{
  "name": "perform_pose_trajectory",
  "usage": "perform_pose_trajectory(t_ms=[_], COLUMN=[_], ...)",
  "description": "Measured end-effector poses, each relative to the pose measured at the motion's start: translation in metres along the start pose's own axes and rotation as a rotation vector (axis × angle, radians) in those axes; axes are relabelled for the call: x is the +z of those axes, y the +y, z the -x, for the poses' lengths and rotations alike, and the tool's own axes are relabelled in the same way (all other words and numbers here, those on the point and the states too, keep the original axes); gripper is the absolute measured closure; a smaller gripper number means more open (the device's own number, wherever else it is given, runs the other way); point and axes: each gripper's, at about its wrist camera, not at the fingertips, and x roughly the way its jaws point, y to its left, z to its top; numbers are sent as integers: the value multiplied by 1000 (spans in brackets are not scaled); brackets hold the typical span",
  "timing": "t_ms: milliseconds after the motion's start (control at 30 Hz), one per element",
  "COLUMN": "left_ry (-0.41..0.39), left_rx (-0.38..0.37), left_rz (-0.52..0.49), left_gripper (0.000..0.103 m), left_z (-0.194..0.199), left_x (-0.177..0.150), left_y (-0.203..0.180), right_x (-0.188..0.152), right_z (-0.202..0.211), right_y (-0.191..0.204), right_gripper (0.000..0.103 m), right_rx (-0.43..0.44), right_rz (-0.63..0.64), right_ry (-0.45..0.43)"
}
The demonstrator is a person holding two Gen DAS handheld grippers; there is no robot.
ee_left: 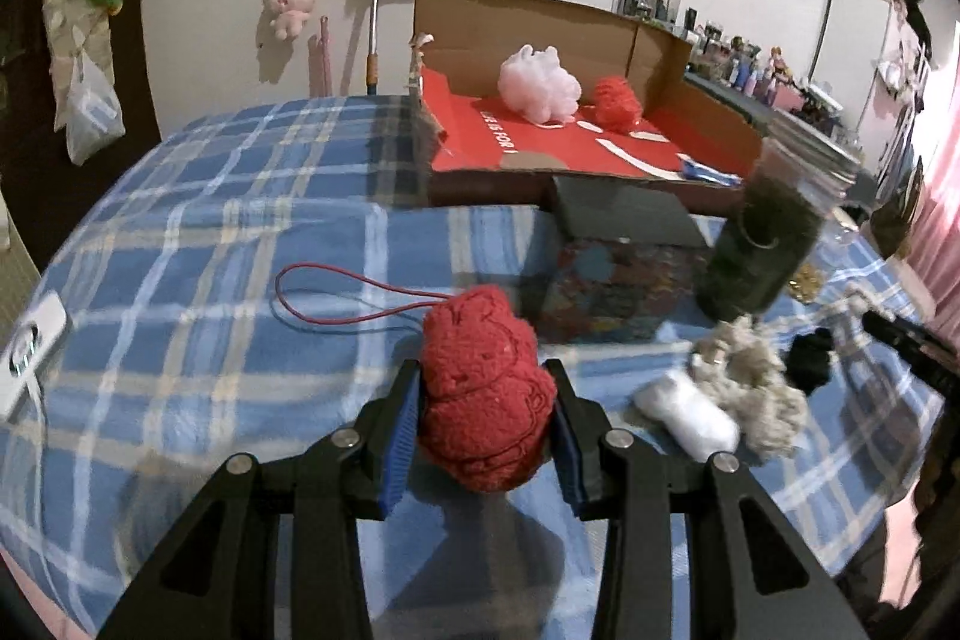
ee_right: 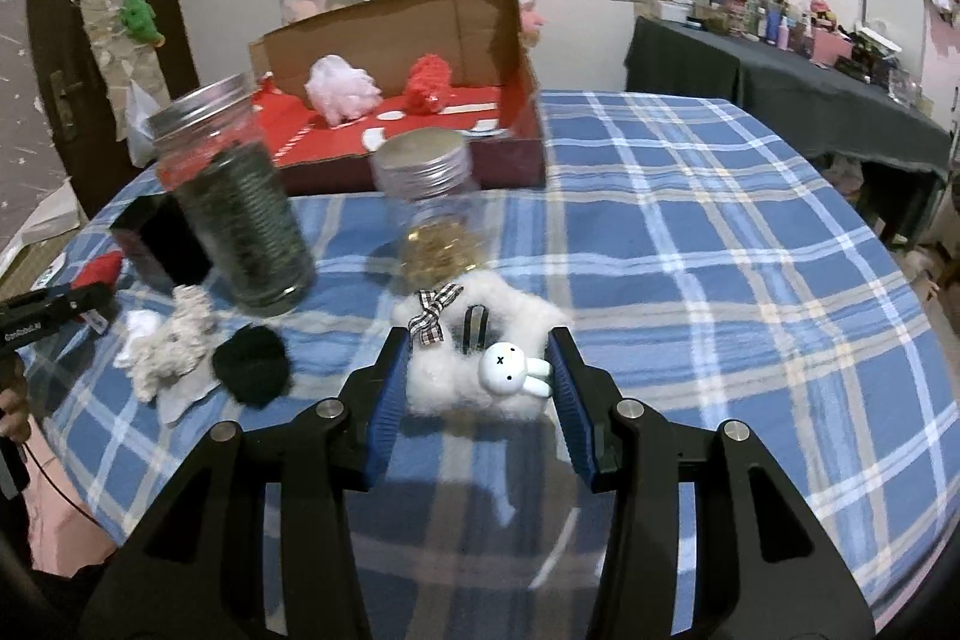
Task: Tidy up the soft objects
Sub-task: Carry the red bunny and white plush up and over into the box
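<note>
Left gripper (ee_left: 486, 424): the blue ribbed pads press both flanks of a red plush toy (ee_left: 483, 394), lumpy, towelling-textured, with a thin red cord loop (ee_left: 336, 292) trailing out ahead and to the left. The jaws are partly closed on it, held above the checked blue cloth (ee_left: 210, 220).

Right gripper (ee_right: 477, 382): the jaws are partly closed around a white fluffy pouch (ee_right: 462, 358), woolly in texture, bearing a checked ribbon bow (ee_right: 433, 313) and a smooth white rabbit charm (ee_right: 513, 370). Both pads touch its sides.

Ahead of both grippers stands a cardboard box (ee_left: 660, 58), open-topped with a glossy red floor, containing a pale pink fluffy toy (ee_left: 540, 85) and a red yarn ball (ee_left: 615, 100).

Left of the right gripper lie a cream knitted piece (ee_right: 174, 340), a black fuzzy piece (ee_right: 252, 364) and a white wad (ee_right: 141, 328). Beyond them stand a metal-lidded glass jar with dark contents (ee_right: 240, 196) and, directly ahead, a second jar holding small gold items (ee_right: 432, 214).
</note>
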Motion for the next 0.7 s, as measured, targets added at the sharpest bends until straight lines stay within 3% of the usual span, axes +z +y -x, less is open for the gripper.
perform_pose_trajectory(t_ms=[400,700], left_ry=[-1,-23], left_rx=[-24,-68], left_rz=[-124,-180], left_gripper=[61,61], left_z=[-19,-25], left_x=[31,48], left_y=[14,19], right_x=[32,54], right_z=[-19,-30], right_y=[-25,-32], right_gripper=[59,59], right_rx=[-91,-81], right_rz=[53,99], right_ry=[12,6])
